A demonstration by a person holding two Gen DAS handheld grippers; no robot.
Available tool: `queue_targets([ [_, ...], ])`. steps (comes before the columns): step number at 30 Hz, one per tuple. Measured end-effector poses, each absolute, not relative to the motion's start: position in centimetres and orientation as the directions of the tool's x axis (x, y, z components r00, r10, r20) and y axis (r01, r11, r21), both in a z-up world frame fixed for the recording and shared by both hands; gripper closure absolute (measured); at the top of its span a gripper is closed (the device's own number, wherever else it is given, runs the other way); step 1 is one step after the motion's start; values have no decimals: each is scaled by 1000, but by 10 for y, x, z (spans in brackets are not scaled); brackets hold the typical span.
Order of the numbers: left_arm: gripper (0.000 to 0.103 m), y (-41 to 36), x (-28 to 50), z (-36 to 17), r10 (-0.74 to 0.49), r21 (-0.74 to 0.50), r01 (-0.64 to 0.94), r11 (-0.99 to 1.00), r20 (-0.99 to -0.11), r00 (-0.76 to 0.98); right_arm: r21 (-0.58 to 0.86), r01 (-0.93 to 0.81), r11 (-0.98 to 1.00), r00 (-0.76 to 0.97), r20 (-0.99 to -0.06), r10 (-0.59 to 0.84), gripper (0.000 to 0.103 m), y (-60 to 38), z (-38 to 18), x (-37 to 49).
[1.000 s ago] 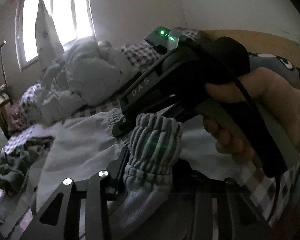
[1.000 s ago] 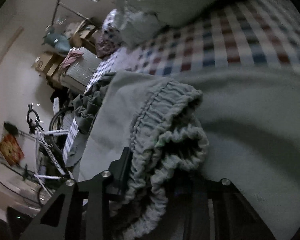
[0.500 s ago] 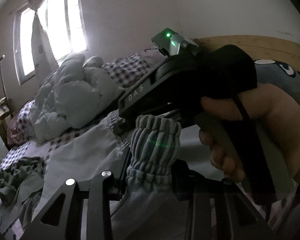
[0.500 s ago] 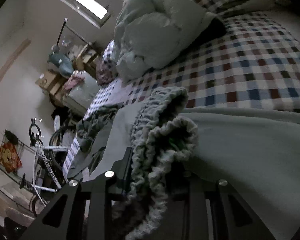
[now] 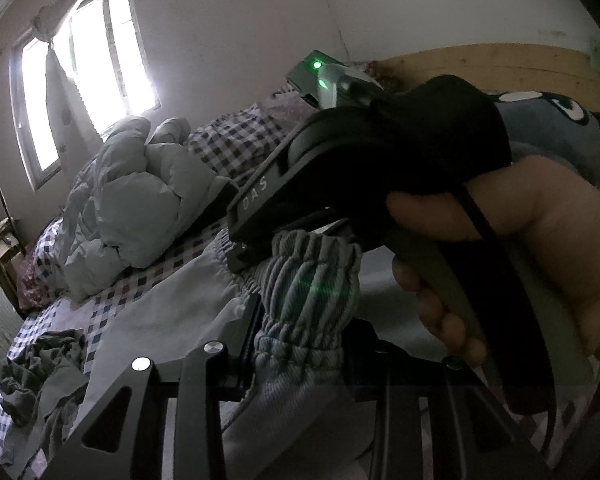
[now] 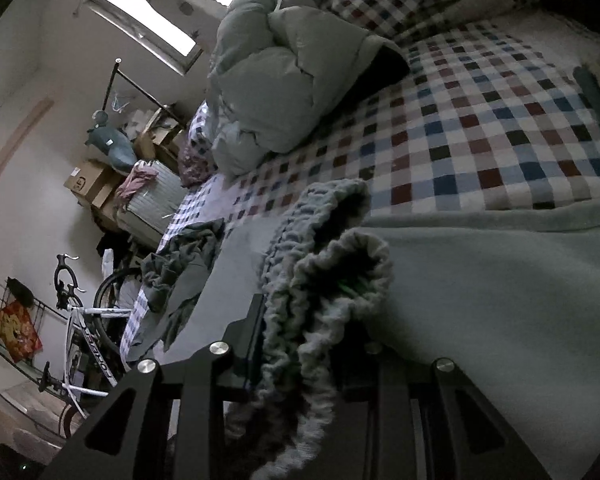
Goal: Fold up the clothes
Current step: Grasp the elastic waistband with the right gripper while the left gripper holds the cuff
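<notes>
Carrying the pants' stretchy waistband (image 5: 312,280) across the checkered bed (image 6: 500,140), your left gripper (image 5: 300,344) and right gripper (image 6: 300,344) both squeeze it tight; the fold has started.

Only readable lettering here is "DAS", in pale capitals on the black body of the right gripper (image 5: 296,236), seen from the left wrist view. The white bicycle frame (image 6: 94,350) over by the wall carries dark lettering down its tube, but it's too small and warped to make out. The cardboard box (image 6: 85,181) has a printed mark on its side, possibly a logo, also not legible.
</notes>
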State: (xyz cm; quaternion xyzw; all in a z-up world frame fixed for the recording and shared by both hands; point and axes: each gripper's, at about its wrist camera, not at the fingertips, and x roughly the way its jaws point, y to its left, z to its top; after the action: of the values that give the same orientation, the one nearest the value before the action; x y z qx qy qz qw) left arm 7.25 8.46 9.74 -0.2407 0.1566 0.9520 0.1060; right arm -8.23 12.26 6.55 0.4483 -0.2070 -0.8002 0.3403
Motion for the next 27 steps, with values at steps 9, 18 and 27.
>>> queue_targets([
  [9, 67, 108, 64, 63, 99, 285, -306, -908, -565, -819, 632, 353, -690, -341, -600, -724, 73, 131, 46, -93],
  [18, 48, 132, 72, 34, 60, 392, -340, -855, -576, -815, 628, 316, -711, -307, -641, -703, 58, 145, 7, -103],
  [27, 37, 113, 105, 42, 136, 363, -420, -832, -599, -789, 630, 319, -708, -326, -629, -706, 45, 149, 5, -107],
])
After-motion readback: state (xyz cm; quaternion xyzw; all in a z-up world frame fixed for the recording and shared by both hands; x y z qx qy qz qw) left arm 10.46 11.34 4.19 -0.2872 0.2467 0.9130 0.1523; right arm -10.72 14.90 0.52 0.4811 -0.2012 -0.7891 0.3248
